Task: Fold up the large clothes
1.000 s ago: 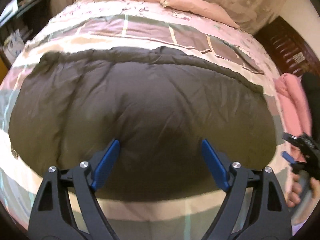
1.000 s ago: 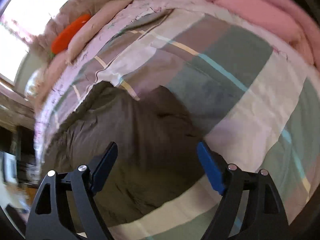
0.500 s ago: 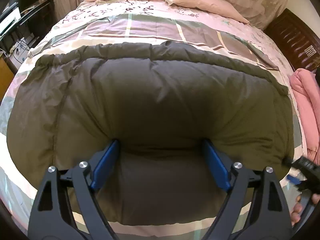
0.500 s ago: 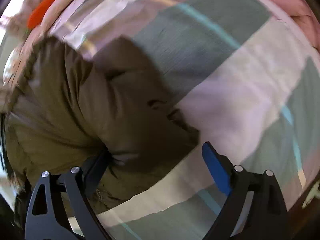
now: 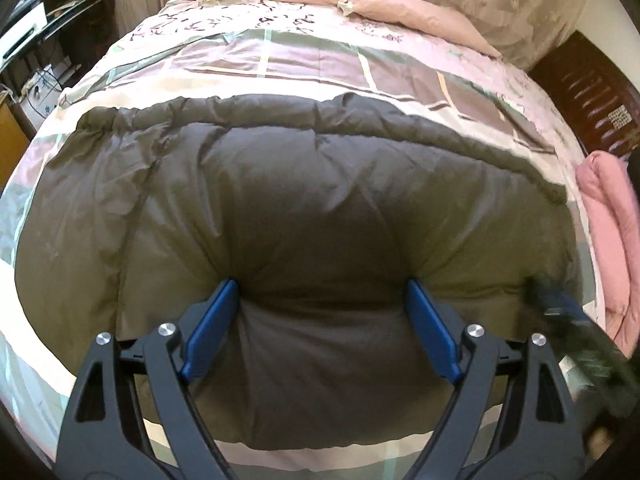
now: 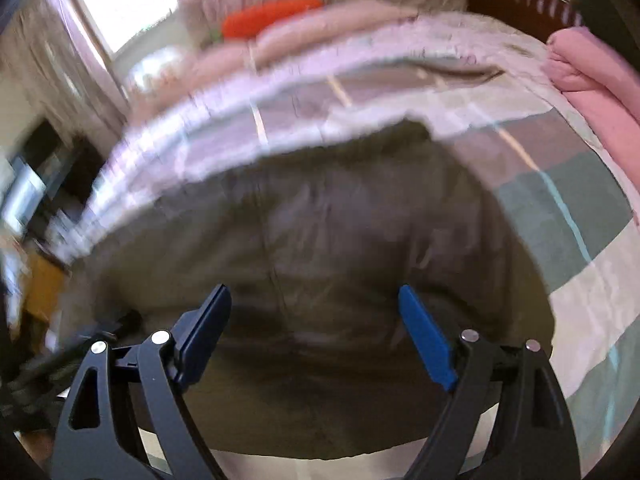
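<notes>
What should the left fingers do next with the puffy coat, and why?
Probably squeeze the left gripper shut. Its fingers stand wide apart, pushed into the dark puffy jacket on the bed, with fabric bulging between them, not yet pinched. Without a grip it likely cannot lift the jacket to fold it.

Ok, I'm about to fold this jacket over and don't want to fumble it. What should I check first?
1. Jacket spread flat on the quilt: ok.
2. Left gripper open, tips sunk into the padding: ok.
3. Right gripper gripping fabric: not ok; jaws wide, just closing, jacket under them, nothing pinched.
4. Pink blanket apart from the jacket: ok.
5. Sleeves tucked in: cannot tell.
</notes>
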The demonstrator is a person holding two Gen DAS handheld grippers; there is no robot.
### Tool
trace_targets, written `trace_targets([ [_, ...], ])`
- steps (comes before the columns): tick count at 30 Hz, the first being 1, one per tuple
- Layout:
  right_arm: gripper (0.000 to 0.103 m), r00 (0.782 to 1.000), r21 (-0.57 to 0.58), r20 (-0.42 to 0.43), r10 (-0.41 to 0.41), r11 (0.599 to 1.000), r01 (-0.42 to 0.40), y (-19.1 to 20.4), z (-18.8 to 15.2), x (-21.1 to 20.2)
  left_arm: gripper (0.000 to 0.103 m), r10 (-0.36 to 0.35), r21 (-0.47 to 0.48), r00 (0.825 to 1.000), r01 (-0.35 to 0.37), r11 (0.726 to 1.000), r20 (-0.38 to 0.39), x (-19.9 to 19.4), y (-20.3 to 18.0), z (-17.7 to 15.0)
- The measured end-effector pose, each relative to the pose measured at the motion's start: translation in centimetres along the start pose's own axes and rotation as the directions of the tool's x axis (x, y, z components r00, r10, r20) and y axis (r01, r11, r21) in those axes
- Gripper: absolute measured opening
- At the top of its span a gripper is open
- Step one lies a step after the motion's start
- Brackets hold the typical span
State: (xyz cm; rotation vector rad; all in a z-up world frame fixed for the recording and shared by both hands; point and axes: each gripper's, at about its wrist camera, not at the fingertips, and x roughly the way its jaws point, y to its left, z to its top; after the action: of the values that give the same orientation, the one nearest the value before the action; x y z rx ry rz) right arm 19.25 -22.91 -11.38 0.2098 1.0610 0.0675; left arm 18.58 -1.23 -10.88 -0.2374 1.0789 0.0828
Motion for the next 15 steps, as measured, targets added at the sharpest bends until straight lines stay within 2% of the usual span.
trace_targets([
  [2, 0.086, 1.0, 0.018, 0.004, -0.006, 1.0, 0.006, -0.2, -0.7, 1.0, 0.087, -0.01, 0.002, 1.0, 0.01, 1.0, 0.003, -0.1, 0.0, 0.0],
  [4, 0.086, 0.999, 0.063, 0.033, 0.009, 0.998, -0.011, -0.4, -0.5, -0.1, 0.087, -0.028, 0.011, 0.999, 0.028, 1.0, 0.023, -1.2, 0.1, 0.1],
  [7, 0.086, 0.985, 0.105, 0.157, 0.068, 0.991, -0.085, -0.3, -1.0, -5.0, 0.087, -0.025, 0.033, 0.995, 0.022, 0.999, 0.092, -4.1, 0.3, -0.1],
  [9, 0.086, 0.975, 0.064, 0.217, 0.054, 0.996, -0.069, 1.0, -1.6, -8.2, 0.087, -0.022, 0.042, 0.99, 0.017, 0.999, 0.139, -6.5, 0.3, -0.6],
  [12, 0.088, 0.955, -0.025, 0.295, 0.029, 0.999, -0.023, 2.9, -2.9, -12.1, 0.093, -0.04, 0.05, 0.98, 0.031, 0.998, 0.197, -10.7, -0.1, -2.2],
  [15, 0.091, 0.929, -0.072, 0.369, -0.004, 0.997, 0.033, 3.9, -4.3, -15.3, 0.098, -0.03, 0.097, 0.957, 0.002, 0.995, 0.287, -14.6, -1.3, -4.2],
])
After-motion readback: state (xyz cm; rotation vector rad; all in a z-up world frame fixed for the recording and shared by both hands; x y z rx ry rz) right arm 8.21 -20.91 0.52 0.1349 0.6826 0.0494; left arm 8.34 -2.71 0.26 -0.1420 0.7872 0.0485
